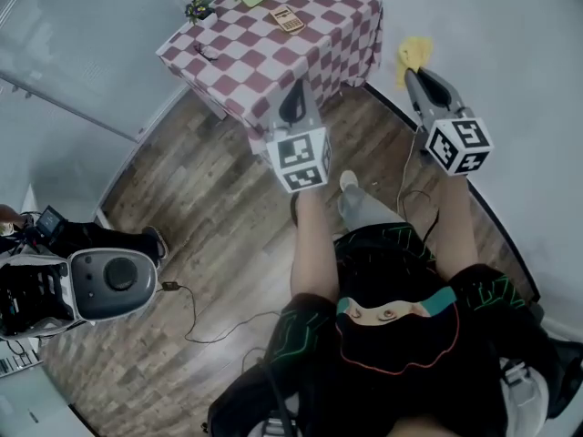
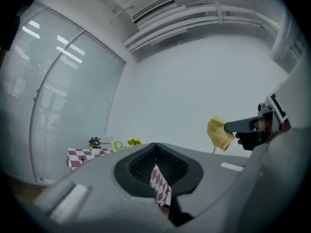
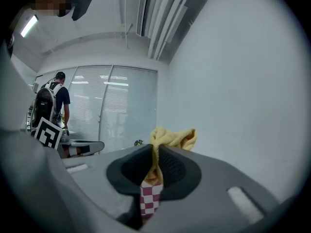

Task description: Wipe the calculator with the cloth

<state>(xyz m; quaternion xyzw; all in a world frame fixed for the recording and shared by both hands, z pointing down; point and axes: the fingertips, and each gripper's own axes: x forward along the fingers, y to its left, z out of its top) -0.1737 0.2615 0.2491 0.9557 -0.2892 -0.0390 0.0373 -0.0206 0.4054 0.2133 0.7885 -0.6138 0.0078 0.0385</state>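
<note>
Right tongs (image 3: 156,152) clamping yellow cloth (image 3: 173,137), checkered table (image 1: 273,53), wood floor (image 1: 209,198)

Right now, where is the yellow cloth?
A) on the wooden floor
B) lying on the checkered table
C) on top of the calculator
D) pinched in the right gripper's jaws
D: in the right gripper view the right gripper has its jaws shut on the yellow cloth, up in the air and apart from the calculator on the checkered table.

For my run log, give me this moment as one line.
right tongs: shut on yellow cloth | left tongs: shut, empty | calculator: on checkered table, apart from both
</note>
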